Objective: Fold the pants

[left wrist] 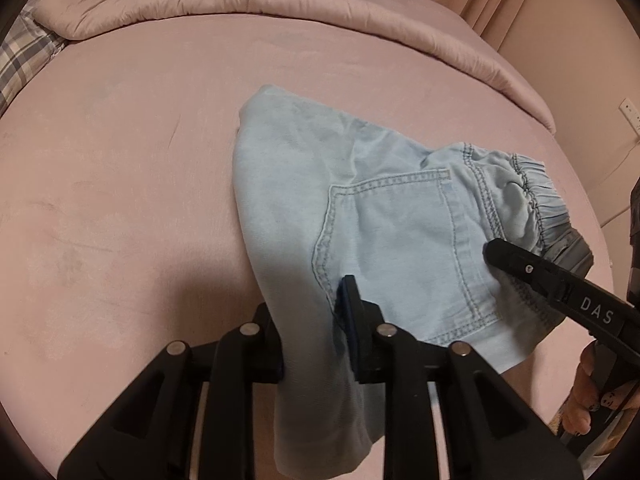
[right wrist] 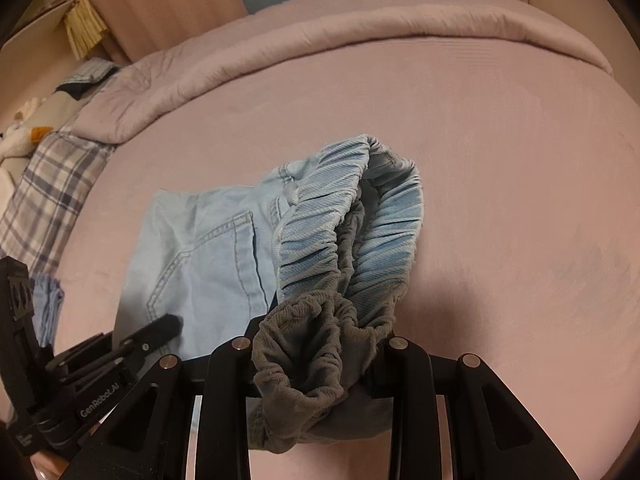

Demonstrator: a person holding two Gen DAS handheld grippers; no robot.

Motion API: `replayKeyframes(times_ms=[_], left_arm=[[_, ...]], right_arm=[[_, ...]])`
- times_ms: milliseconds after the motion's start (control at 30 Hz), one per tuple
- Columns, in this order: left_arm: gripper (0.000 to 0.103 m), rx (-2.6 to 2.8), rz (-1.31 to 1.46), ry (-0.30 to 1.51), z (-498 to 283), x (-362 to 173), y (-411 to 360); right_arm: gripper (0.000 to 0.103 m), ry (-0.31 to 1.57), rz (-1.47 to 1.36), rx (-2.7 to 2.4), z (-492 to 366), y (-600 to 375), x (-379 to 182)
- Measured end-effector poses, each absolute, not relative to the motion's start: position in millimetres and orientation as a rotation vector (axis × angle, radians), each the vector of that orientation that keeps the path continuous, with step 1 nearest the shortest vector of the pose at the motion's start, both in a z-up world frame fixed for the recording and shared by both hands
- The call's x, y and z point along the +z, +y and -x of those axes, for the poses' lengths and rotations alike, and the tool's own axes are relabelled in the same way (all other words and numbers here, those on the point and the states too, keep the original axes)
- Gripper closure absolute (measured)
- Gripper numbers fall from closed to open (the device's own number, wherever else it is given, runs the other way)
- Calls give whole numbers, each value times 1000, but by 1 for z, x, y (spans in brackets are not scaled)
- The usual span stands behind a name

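Light blue denim pants [left wrist: 380, 220] lie folded on the pink bed sheet [left wrist: 120, 200], back pocket up. My left gripper [left wrist: 310, 312] stands at the near end of the pants. A leg end passes loosely between its fingers and hangs down toward the camera, with the blue pad of one finger showing bare. In the right wrist view this left gripper [right wrist: 168, 324] rests against the pocket area of the pants [right wrist: 200, 260]. My right gripper [right wrist: 320, 344] is shut on the bunched elastic waistband [right wrist: 360, 220]. The right gripper [left wrist: 496, 252] also shows beside the waistband [left wrist: 532, 188] in the left wrist view.
A rolled pink comforter [left wrist: 240, 4] runs along the far side of the bed. A plaid pillow [right wrist: 52, 184] and a stuffed toy [right wrist: 24, 128] lie at the left. A person's hand [left wrist: 588, 400] holds the right gripper. A wall socket [left wrist: 630, 114] is beyond the bed's right edge.
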State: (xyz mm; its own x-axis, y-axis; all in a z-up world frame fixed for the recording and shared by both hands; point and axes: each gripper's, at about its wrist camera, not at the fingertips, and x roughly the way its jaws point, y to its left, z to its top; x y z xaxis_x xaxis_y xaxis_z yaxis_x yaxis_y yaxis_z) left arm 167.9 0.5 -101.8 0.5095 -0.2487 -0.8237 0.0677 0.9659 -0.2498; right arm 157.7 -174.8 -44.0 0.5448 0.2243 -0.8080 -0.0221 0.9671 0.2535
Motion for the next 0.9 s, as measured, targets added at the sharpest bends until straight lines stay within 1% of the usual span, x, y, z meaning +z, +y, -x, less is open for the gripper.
replayKeyframes(times_ms=[67,167,233,267,300,333,367,400,433,467,500,600,667,700,733,833,900], left_arm=[[73,-181,181,1012,-166,-102,0],[62,-155,153,1007,-162,-99,-2],[50,-127,133,994,-158,-95,-3],[47,-119,122,983,-154,-91,-2],[39,-118,117,975,-151,-86,-1],[33,-119,118,968,-148,-84,0],[32,-121,124,955,-144,-77,2],[29,-124,132,939,-139,-70,4],[23,-126,137,923,-134,-63,5],[20,-126,138,911,-130,-58,5],[14,-125,135,895,-125,-52,5],[9,-125,136,838,-109,-30,7],[6,-128,157,810,-99,-17,10],[2,-129,168,799,-94,-12,11],[1,-128,177,785,-87,-6,12],[1,-119,175,772,-75,1,11],[1,-112,170,773,-67,3,9]], right_arm=[[71,995,-219,140,-158,-176,-46],[67,998,-221,117,-156,-177,-48],[60,999,-209,98,-153,-178,-48],[58,1000,-198,83,-151,-178,-46],[56,999,-195,75,-150,-180,-46],[55,995,-193,70,-148,-181,-44],[54,990,-190,68,-145,-181,-41],[49,986,-190,66,-141,-183,-38],[42,976,-193,67,-138,-184,-34],[40,965,-197,71,-134,-185,-32],[36,947,-199,74,-129,-186,-27],[31,892,-173,75,-112,-184,-8],[30,847,-145,81,-98,-182,6],[30,832,-134,81,-93,-180,11],[28,816,-124,79,-88,-179,17],[21,768,-102,66,-71,-178,30],[20,748,-99,52,-61,-179,35]])
